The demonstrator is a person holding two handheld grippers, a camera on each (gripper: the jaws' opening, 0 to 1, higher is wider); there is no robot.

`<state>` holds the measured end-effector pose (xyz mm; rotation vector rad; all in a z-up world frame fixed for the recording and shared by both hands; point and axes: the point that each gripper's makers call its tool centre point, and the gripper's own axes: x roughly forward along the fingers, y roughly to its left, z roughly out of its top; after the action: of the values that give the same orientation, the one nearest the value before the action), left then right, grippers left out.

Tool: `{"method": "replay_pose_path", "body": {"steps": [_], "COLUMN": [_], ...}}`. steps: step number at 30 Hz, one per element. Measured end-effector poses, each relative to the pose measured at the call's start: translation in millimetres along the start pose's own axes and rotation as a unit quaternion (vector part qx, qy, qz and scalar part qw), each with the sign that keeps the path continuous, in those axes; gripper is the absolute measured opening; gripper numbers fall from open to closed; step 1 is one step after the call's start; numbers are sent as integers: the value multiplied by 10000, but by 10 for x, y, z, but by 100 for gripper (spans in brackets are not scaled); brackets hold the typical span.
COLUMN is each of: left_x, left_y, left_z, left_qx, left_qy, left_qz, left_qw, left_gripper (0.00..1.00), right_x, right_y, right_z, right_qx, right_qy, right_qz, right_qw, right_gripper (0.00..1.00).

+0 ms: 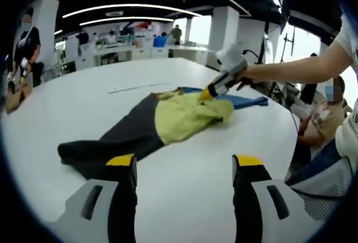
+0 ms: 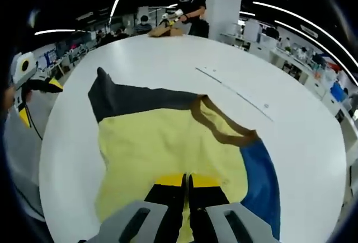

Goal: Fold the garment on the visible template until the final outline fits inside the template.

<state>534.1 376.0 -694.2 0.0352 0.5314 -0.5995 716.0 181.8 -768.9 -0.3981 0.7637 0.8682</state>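
Table (image 1: 184, 192), one and white and round, spreads ahead of both claws and carries everything. Ahead of the left gripper (image 1: 184, 167), which hovers with its jaws wide apart and nothing between them, lies the single garment (image 1: 168, 121), a shirt with a yellow body, a dark sleeve stretching toward this claw and a blue sleeve on the far side. In the right gripper view that same shirt sits directly under and ahead of the right gripper (image 2: 187, 184), whose jaws are pressed together on the yellow cloth at the near edge; the brown-trimmed neckline lies just beyond, the blue sleeve to one side and the dark sleeve far ahead. Judged by how it lies, folding has barely begun: the yellow body is bunched and lifted at the pinched edge, both sleeves are spread out, and no tidy outline exists yet. I cannot make out a template; a thin pale strip (image 1: 137, 87) on the table past the shirt is the one marking visible. Count: one table, one garment, two claws.
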Motion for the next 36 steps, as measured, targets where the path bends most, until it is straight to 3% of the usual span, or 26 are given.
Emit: {"method": "replay_pose_path", "body": {"steps": [4, 8, 11, 18, 24, 36], "left_x": [30, 51, 62, 156, 285, 614], "left_y": [-12, -36, -50, -105, -177, -303], "left_z": [24, 61, 94, 222, 339, 532], "left_qx": [4, 47, 53, -153, -132, -57], "left_qy": [14, 37, 3, -84, -158, -189], "left_qz": [-29, -77, -110, -289, -456, -765], "left_qw": [10000, 10000, 9999, 9994, 9987, 9969], "left_gripper": [65, 64, 64, 63, 62, 59], "right_x": [7, -74, -213, -519, -725, -1023], "right_y": [-37, -24, 34, 144, 302, 588], "right_z": [-11, 93, 208, 243, 192, -15], "right_qx": [224, 585, 973, 973, 957, 771], "right_qy": [-28, -346, -709, -972, -1057, -1054], "right_qz": [-19, 20, 225, 431, 600, 763], "right_qw": [9997, 9977, 9925, 9896, 9880, 9885], "right_gripper": [0, 1, 11, 32, 39, 41]}}
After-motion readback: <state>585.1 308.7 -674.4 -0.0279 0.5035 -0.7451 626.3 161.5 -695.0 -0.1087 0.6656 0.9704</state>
